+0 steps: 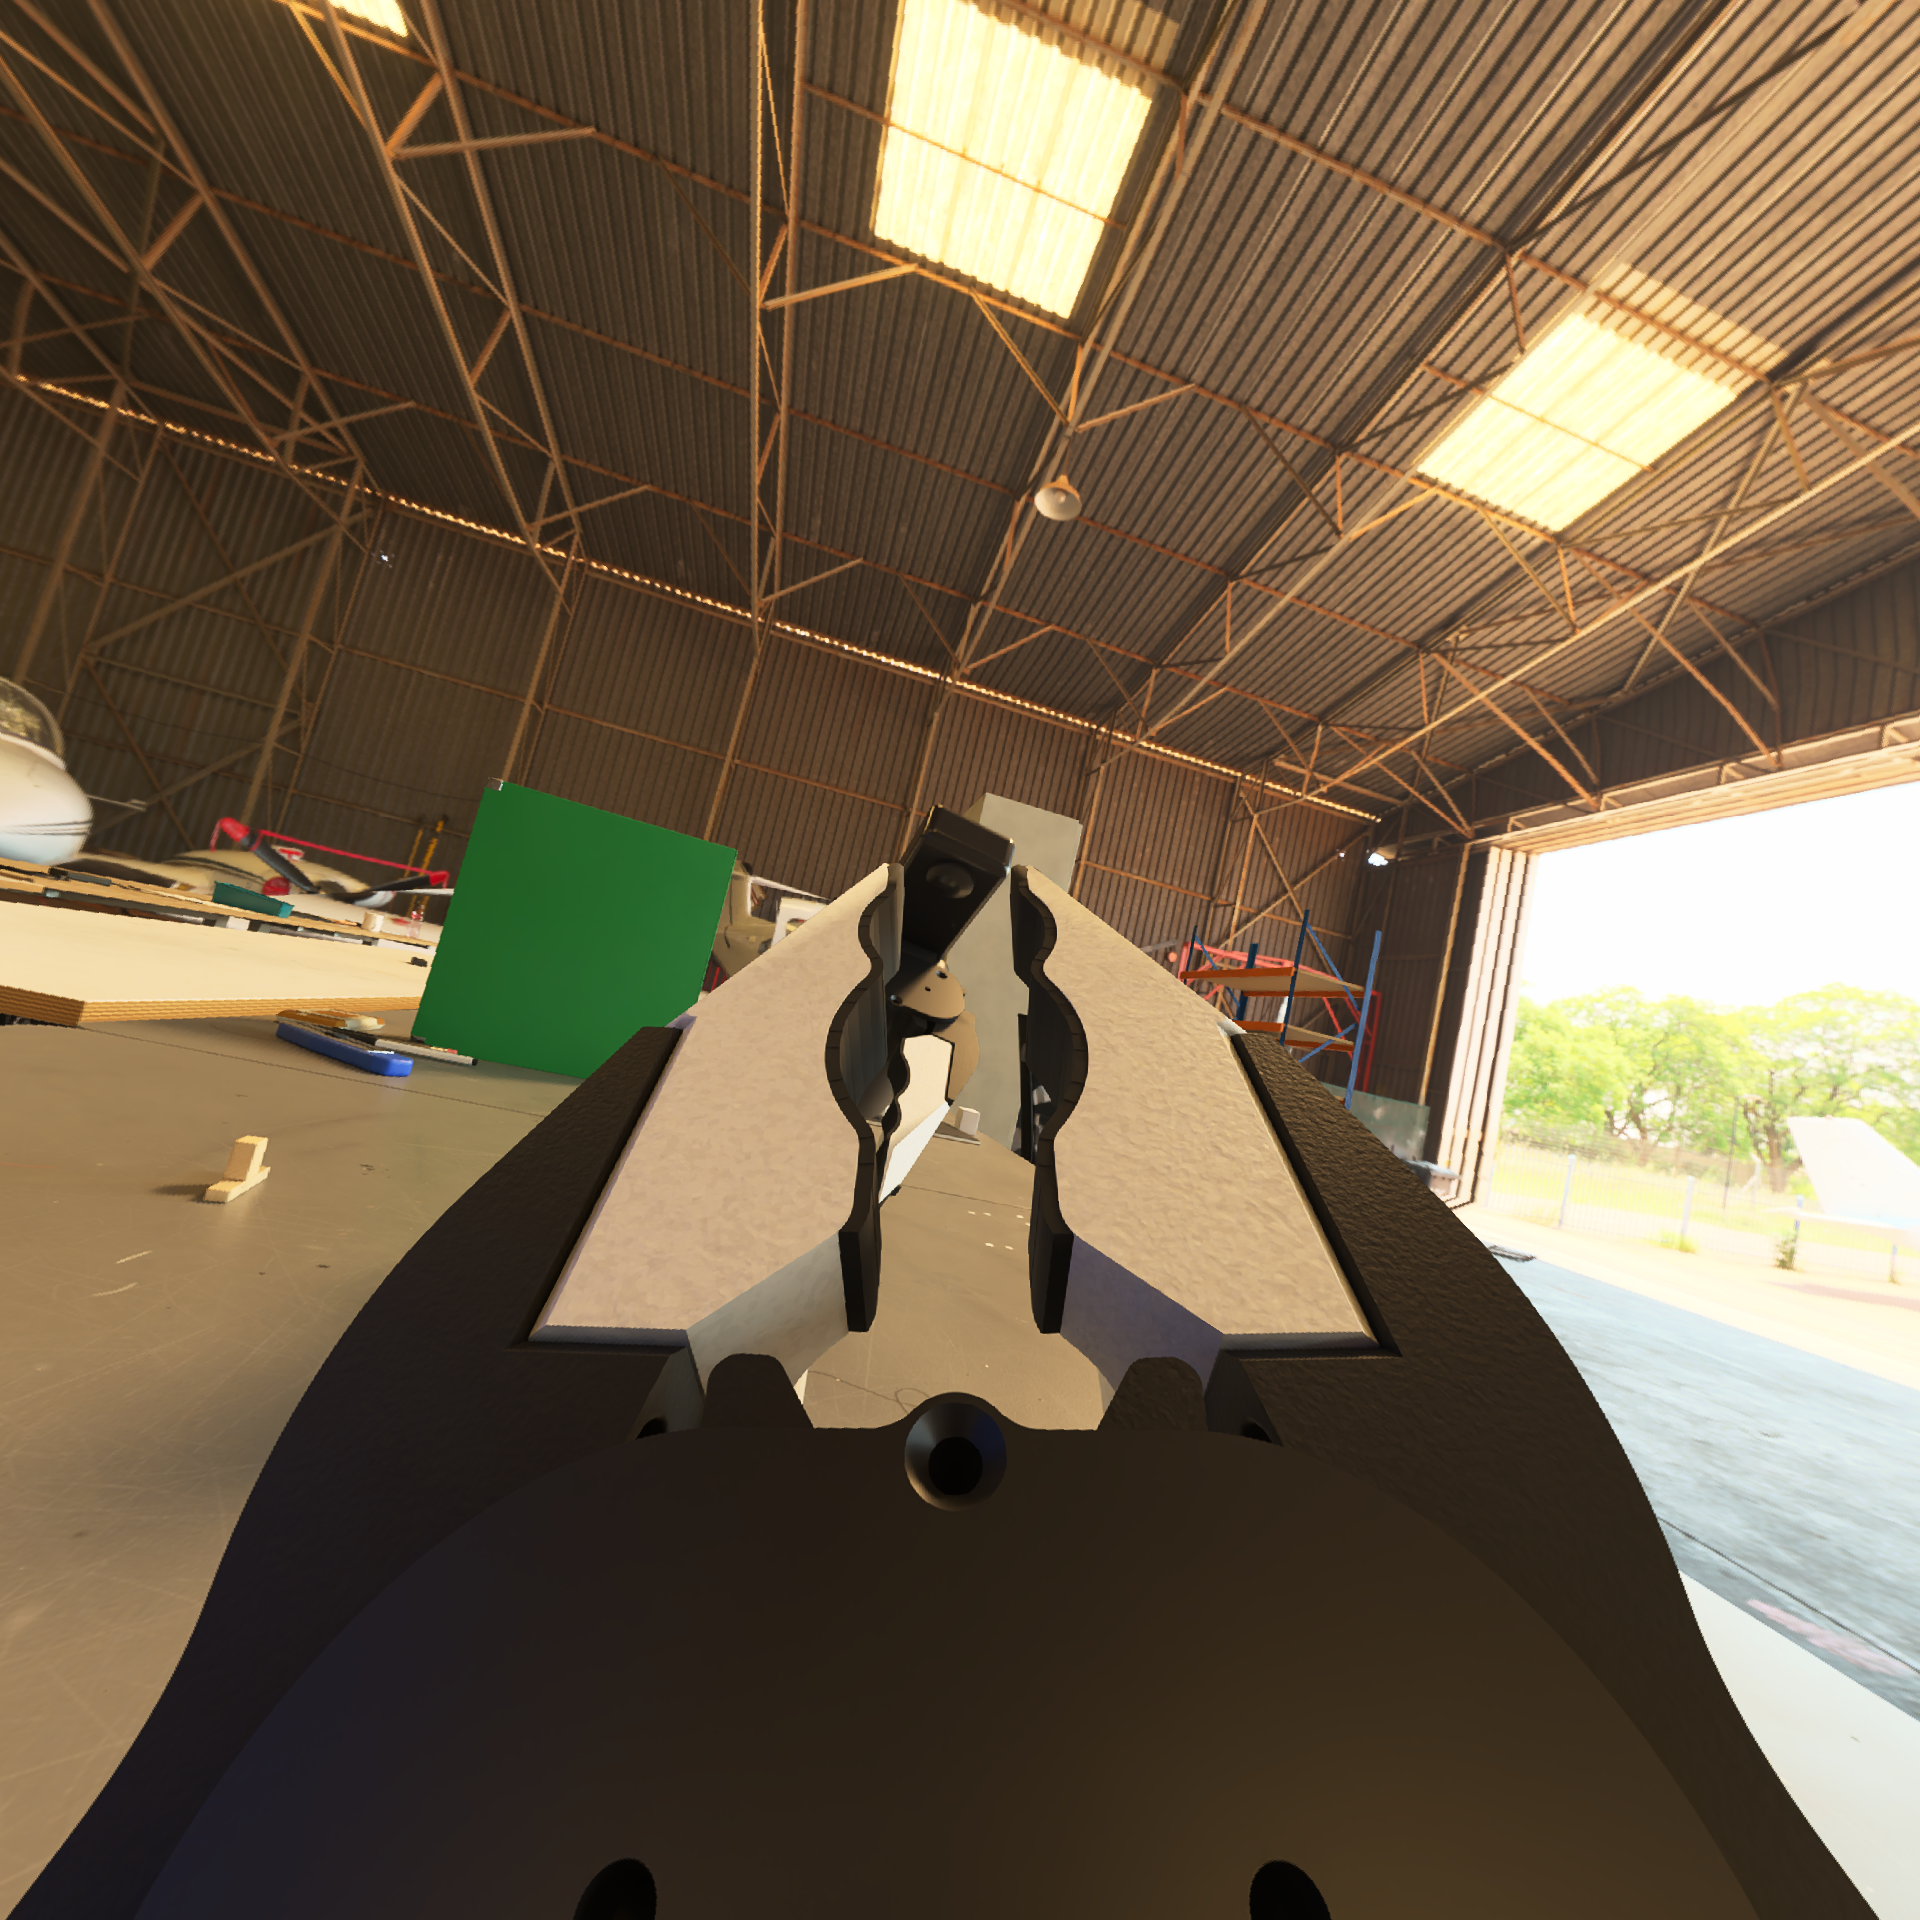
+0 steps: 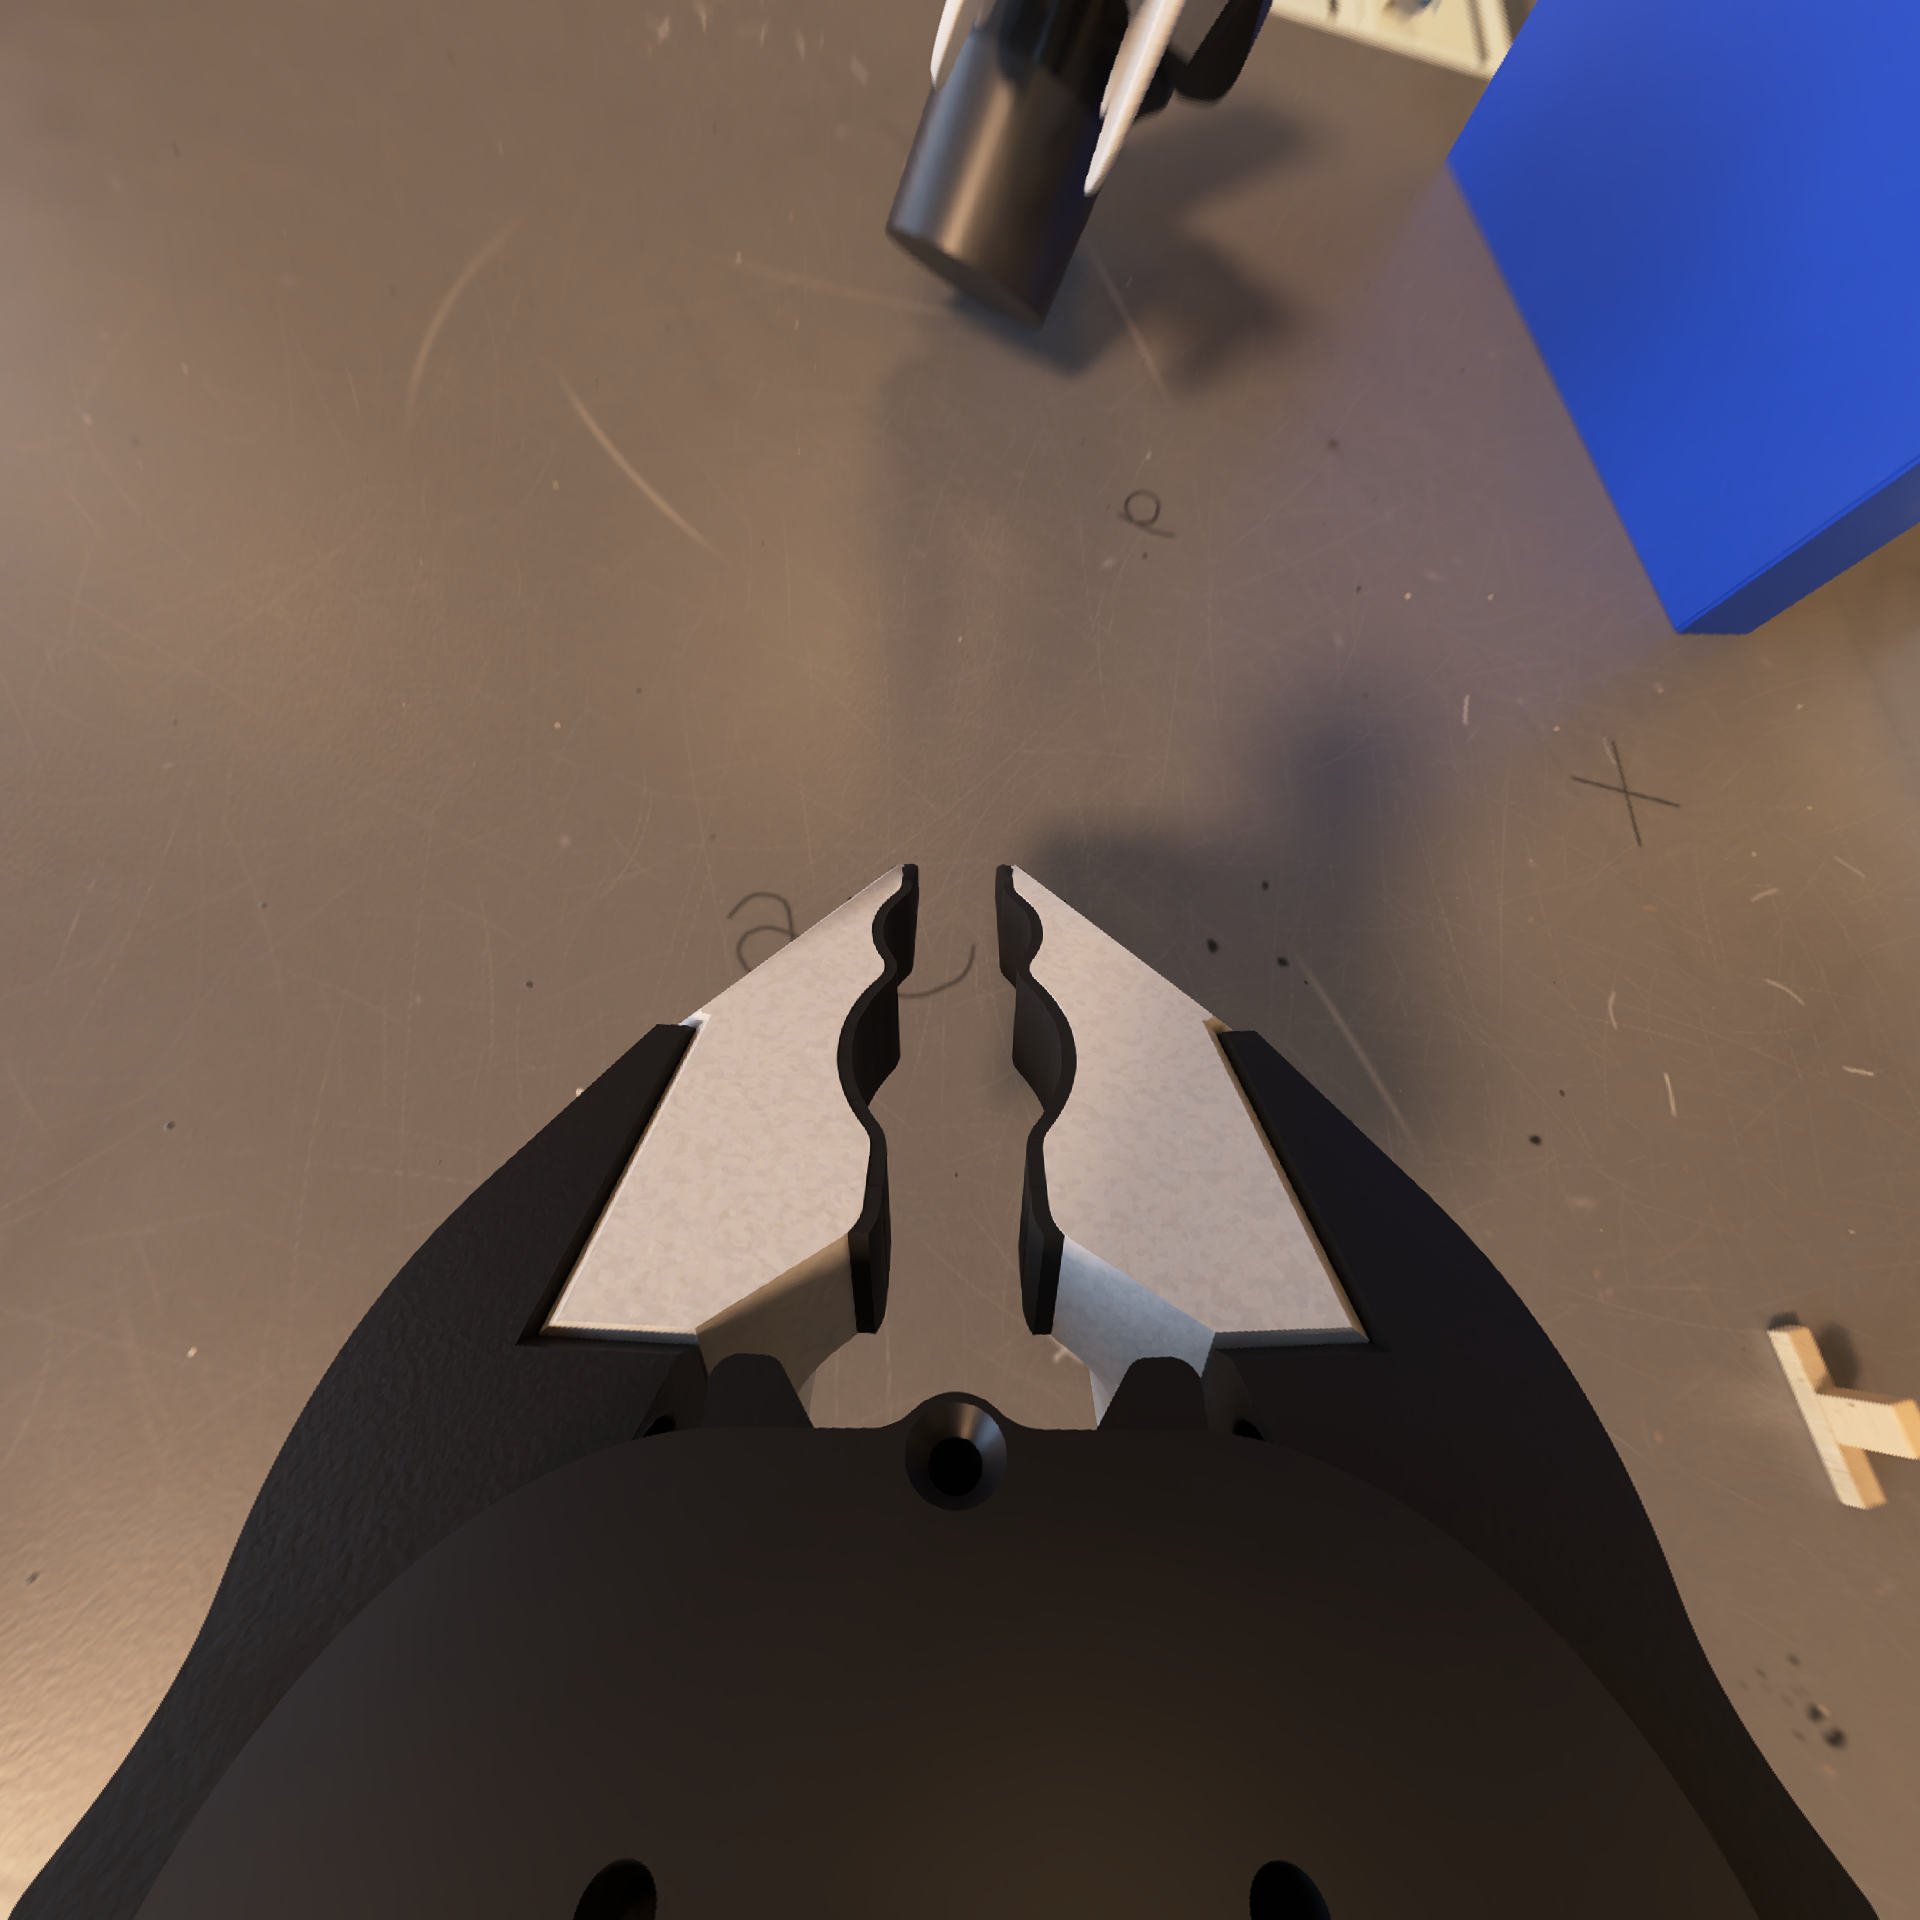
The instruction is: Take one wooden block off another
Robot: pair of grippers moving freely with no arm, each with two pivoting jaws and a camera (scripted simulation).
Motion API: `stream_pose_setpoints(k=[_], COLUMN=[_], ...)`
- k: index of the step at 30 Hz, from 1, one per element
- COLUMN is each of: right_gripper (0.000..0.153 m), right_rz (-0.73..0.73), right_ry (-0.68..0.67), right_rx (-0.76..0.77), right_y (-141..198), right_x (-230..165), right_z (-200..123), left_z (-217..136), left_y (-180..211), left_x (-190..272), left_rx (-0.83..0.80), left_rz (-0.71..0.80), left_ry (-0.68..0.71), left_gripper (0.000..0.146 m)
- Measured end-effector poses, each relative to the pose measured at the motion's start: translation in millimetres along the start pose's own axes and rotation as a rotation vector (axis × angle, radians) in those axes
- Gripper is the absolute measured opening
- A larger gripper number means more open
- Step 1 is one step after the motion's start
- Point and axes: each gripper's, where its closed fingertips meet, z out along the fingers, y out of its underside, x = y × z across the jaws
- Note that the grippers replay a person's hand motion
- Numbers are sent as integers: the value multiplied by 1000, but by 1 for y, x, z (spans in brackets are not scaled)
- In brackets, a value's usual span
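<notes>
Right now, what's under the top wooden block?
The top wooden block lies crosswise on a second, flat wooden block, which rests on the table. Where they overlap, the contact is hidden.

So the two pale wooden blocks (image 2: pixel 1841 1429) are still stacked, one lying crosswise on top of the other in a T, flat on the scratched grey desk (image 2: pixel 520 623), off to my right side.
</notes>
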Motion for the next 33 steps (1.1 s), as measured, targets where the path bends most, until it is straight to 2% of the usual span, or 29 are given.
stream_pose_setpoints(k=[3, 17, 33], right_gripper=[15, 15, 16], right_rz=[28, 69, 17], right_ry=[17, 29, 37], right_rx=[80, 86, 77], right_y=[2, 21, 25], right_x=[2, 6, 3], right_z=[2, 4, 13], left_z=[-1, -3, -4], left_y=[-2, -5, -5], left_x=[-3, -9, -8], left_rx=[10, 32, 32], left_rz=[-3, -29, -36], left_ry=[-8, -17, -14], left_gripper=[20, 20, 20])
